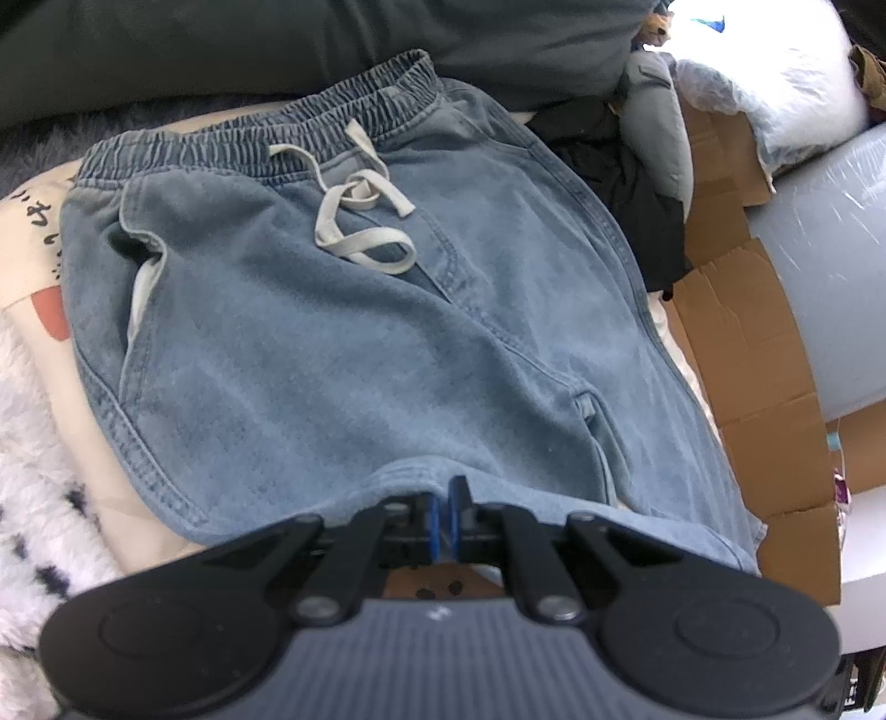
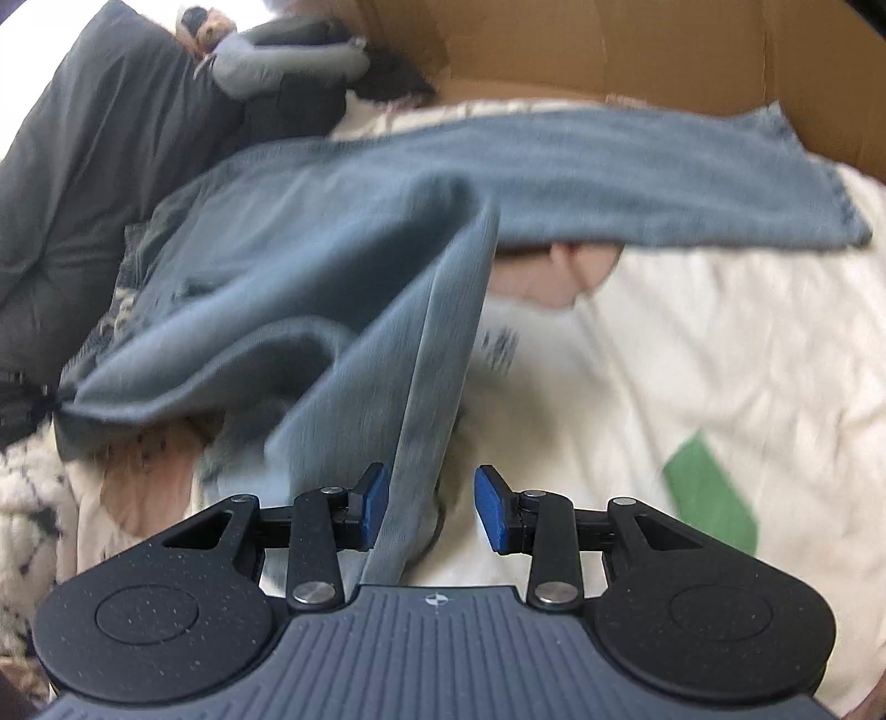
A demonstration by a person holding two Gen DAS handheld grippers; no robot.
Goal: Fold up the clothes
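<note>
Jeans [image 1: 343, 310] faded blue, drawstring [image 1: 360, 216] loose; my left gripper [image 1: 443, 518] pinches hem, right gripper [image 2: 429, 507] wide around blurred leg.

Soft daylight | blown-out glare top right, left wrist view | heavy motion blur, right wrist view, perhaps camera movement | fisheye-bent edges

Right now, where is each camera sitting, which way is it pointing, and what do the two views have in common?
Left wrist: sits on the left gripper, facing forward along its fingers over the jeans toward the waistband and drawstring; the blue pads are closed on denim.
Right wrist: sits on the right gripper, facing along a raised fold of the jeans over a cream blanket; the pads are apart, with cloth passing between them.
Shared: the same jeans, plus cardboard and dark bedding behind.
</note>
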